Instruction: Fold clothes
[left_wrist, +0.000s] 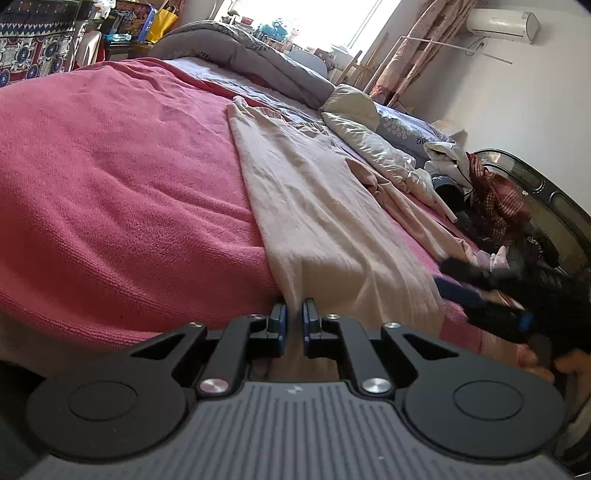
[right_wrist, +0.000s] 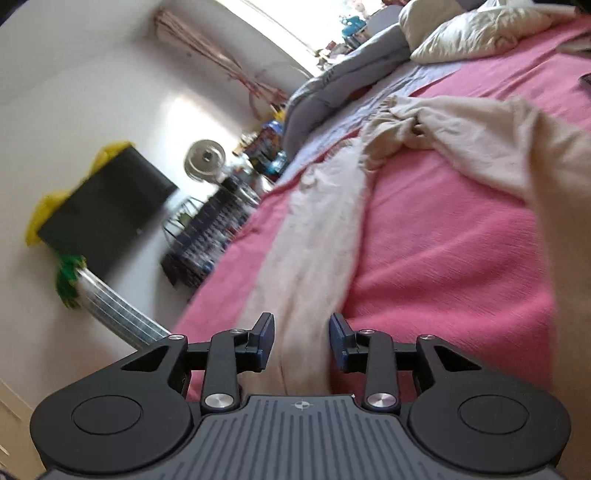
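A pale beige garment (left_wrist: 314, 206) lies stretched along the pink bedspread (left_wrist: 110, 192). My left gripper (left_wrist: 294, 314) is shut on the near edge of this garment, its blue pads pinching the cloth. In the left wrist view my right gripper (left_wrist: 517, 295) shows blurred at the right, over the garment's other side. In the right wrist view the same garment (right_wrist: 317, 229) runs away from the camera, and another part of it (right_wrist: 480, 140) lies at the right. My right gripper (right_wrist: 302, 332) is open, with a strip of the garment between its fingers.
A grey quilt (left_wrist: 251, 55) and a cream pillow (left_wrist: 354, 107) lie at the head of the bed. A heap of clothes (left_wrist: 491, 199) sits by the dark footboard. Beside the bed stand a black box (right_wrist: 107, 210) and a wire rack (right_wrist: 207, 229).
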